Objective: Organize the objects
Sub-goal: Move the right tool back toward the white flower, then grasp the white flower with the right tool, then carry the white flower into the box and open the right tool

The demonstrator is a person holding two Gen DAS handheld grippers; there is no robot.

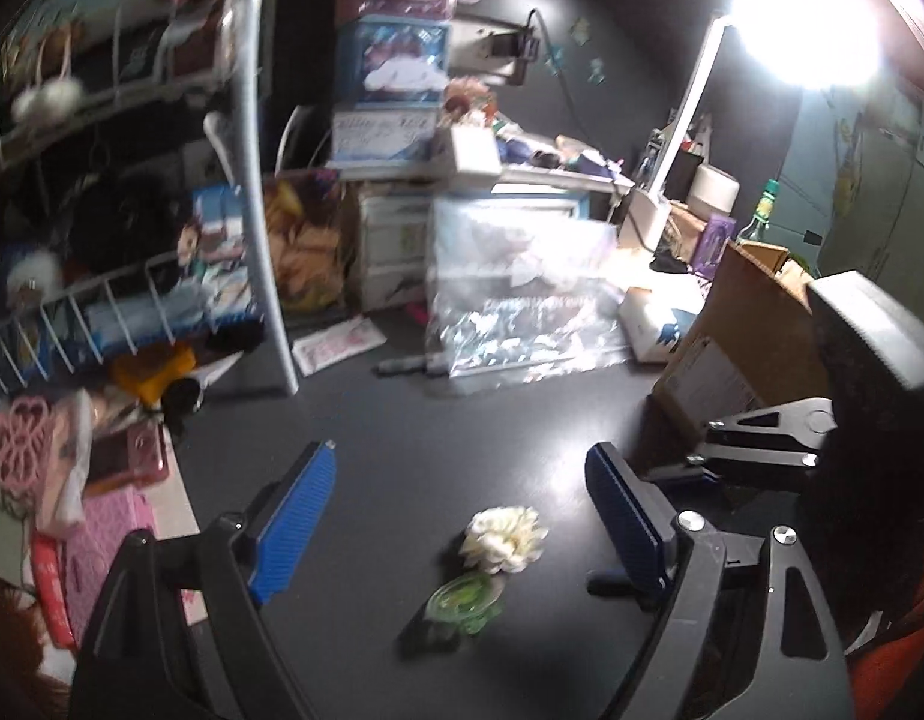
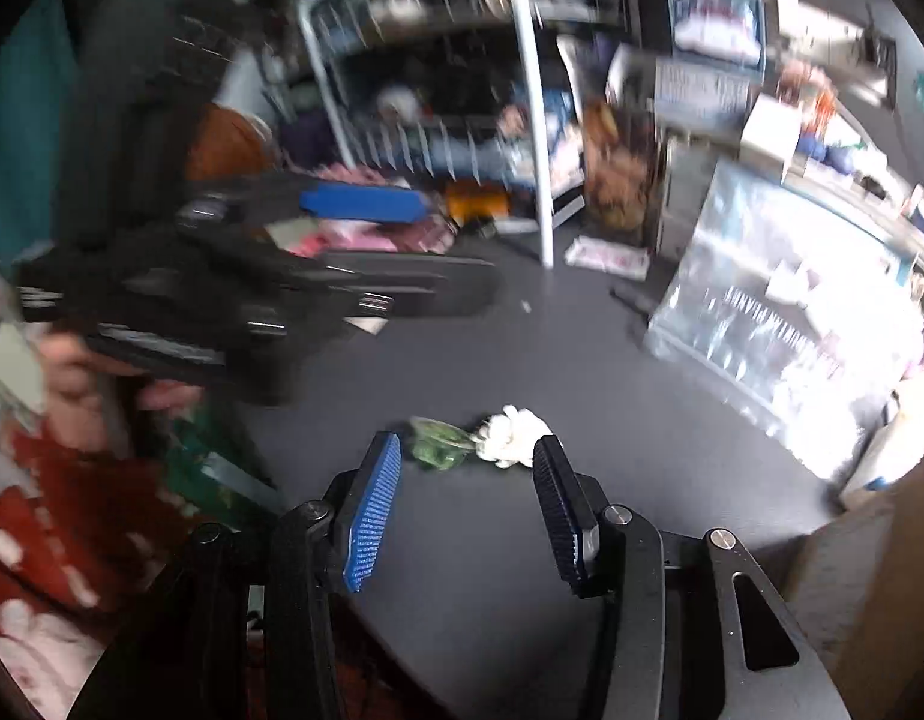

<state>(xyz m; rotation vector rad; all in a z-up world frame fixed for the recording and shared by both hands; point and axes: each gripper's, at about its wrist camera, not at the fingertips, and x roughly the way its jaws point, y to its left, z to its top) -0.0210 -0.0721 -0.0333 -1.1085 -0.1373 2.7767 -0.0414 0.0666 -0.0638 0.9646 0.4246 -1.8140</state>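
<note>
1. Two black two-finger grippers with blue ribbed pads: left gripper [image 1: 459,516], right gripper [image 2: 468,504]; both spread wide, nothing between the fingers.
2. One cream fabric flower [image 1: 505,539] on the dark desk [image 1: 462,420], mid-front.
3. One small green glass dish [image 1: 464,599], touching the flower.
4. One clear plastic zip bag [image 1: 522,294] toward the back edge.
5. One brown cardboard box [image 1: 744,336] at the right edge.
6. One white wire rack [image 1: 162,276] at the left edge; contents too cluttered to count.
7. One lit white desk lamp [image 1: 690,114], back right corner.
</note>
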